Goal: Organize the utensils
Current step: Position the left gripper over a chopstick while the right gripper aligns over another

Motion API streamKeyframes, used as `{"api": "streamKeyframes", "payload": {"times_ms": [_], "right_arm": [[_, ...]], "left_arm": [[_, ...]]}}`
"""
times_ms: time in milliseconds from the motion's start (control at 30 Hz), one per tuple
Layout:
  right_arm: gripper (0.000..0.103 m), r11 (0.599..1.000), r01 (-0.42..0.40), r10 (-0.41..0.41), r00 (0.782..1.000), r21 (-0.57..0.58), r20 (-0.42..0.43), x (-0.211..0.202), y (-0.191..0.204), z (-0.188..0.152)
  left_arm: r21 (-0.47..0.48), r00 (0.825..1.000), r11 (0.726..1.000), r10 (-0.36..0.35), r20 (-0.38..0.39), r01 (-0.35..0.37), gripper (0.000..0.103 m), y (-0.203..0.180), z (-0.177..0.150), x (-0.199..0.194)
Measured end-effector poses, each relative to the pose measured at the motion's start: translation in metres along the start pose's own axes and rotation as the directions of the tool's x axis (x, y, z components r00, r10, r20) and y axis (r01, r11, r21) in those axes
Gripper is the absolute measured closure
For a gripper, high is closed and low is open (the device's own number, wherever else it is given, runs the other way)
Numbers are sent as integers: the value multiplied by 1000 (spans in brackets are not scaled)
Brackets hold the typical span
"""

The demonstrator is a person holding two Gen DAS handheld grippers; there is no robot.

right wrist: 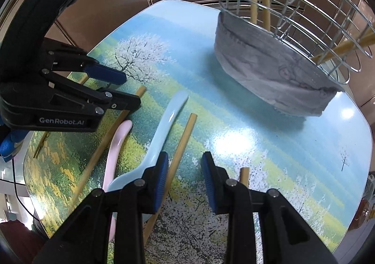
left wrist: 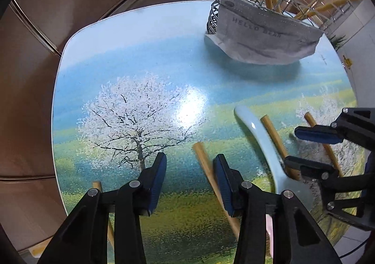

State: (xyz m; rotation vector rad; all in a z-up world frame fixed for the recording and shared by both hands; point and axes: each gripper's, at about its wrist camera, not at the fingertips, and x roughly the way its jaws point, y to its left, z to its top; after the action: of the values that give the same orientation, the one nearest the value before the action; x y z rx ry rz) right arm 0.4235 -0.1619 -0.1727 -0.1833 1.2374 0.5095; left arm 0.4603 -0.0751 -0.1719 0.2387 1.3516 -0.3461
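Left wrist view shows your left tool (left wrist: 190,177) spread over bare desk (left wrist: 131,57), a chopstick (left wrist: 212,178) just right of it. Your right tool (right wrist: 185,180) stands spread too, pinching nothing, beside the blue spoon (right wrist: 161,137) and pink spoon (right wrist: 114,146). Far right stands the wire holder (right wrist: 304,18).

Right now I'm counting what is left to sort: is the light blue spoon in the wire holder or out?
Out. The light blue spoon lies flat on the table, among loose chopsticks, apart from the wire holder.

"hello bear" cloth (left wrist: 264,36); "genrobot.ai" hand-held gripper (right wrist: 61,121)
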Motion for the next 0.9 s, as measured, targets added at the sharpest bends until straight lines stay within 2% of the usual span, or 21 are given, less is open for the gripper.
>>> {"api": "streamKeyframes", "payload": {"times_ms": [133, 433, 567, 733, 900], "right_arm": [[80, 1000, 3, -3, 1000, -10, -8, 6, 3, 0], [91, 999, -3, 2, 1000, -45, -25, 8, 5, -5], [92, 999, -8, 7, 1000, -35, -23, 1, -2, -14], [92, 1000, -9, 8, 1000, -16, -19, -1, -7, -19], [92, 1000, -9, 8, 1000, -8, -18, -7, -9, -30]], "left_arm": [[10, 1000, 1000, 11, 5, -11, 61, -1, -4, -1], [87, 999, 996, 33, 40, -36, 69, -6, -15, -5], [146, 998, 988, 31, 53, -39, 75, -7, -23, -8], [206, 998, 977, 40, 57, -51, 77, -10, -37, -13], [255, 997, 965, 45, 63, -60, 86, -8, -52, -16]]}}
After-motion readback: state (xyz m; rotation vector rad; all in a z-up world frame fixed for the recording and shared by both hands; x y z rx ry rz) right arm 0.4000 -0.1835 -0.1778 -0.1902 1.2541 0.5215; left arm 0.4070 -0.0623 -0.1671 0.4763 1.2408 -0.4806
